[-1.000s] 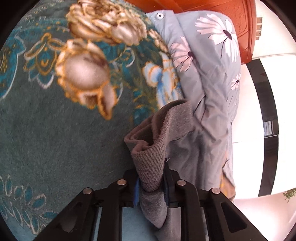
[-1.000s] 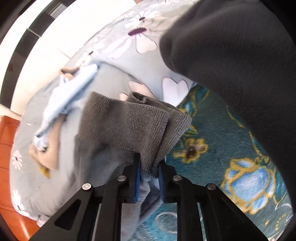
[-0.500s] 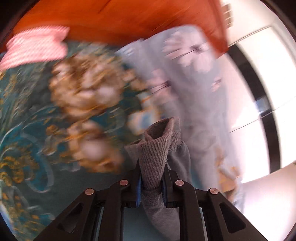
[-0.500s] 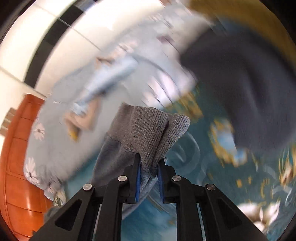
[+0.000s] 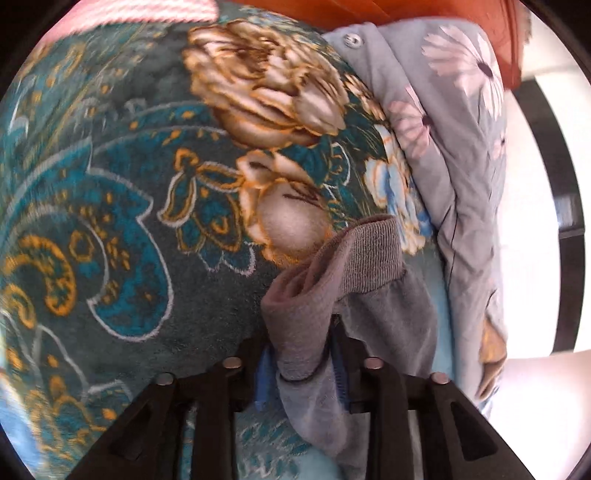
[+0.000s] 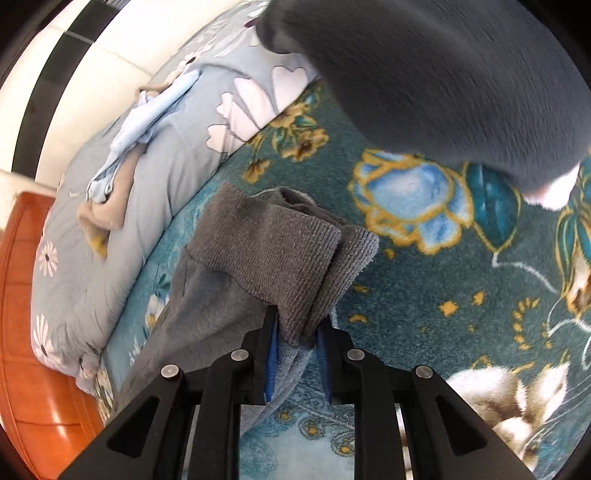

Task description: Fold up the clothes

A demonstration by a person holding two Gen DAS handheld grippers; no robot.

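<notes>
The left claw is closed tight on a bunched grey garment, its blue pads pressing the cloth from both sides. The ribbed cuff of the garment rises just ahead of the fingertips and folds over to the right, while the smoother grey cloth hangs down between and below the jaws. Beyond and to the left of the claw spreads a teal floral blanket; to the right lies a pale blue quilt printed with daisies, with an orange wooden headboard at the far top.

The right claw is likewise clamped on the garment, gripping the doubled ribbed band, which stands up just ahead of the fingertips. The rest of the cloth trails down to the left of the jaws. The blanket lies ahead and to the right; the quilt is off to the left, carrying a crumpled light blue cloth. A dark sleeve fills the upper right.
</notes>
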